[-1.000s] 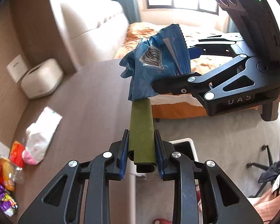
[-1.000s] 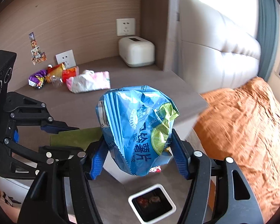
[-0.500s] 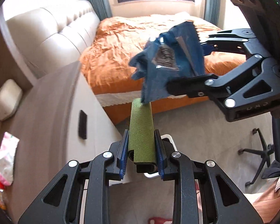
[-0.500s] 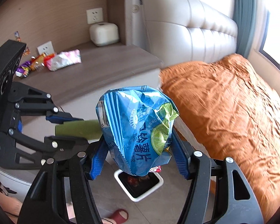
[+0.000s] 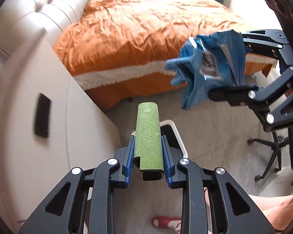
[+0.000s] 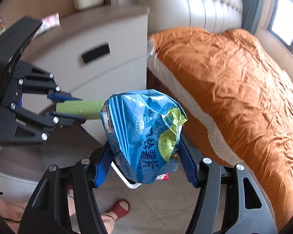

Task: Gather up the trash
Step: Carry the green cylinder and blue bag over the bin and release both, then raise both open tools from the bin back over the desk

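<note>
The left tongs (image 5: 148, 154) pinch a green roll (image 5: 148, 134), the right tongs (image 6: 144, 167) pinch a blue bag (image 6: 142, 134), both above the bin (image 5: 173, 134) low in frame, not dropped yet.

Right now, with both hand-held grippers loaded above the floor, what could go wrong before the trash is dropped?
1. The blue chip bag hides most of the white trash bin from the right hand-held gripper, so a release could miss.
2. The green roll in the left hand-held gripper juts past the bin rim and may fall outside.
</note>
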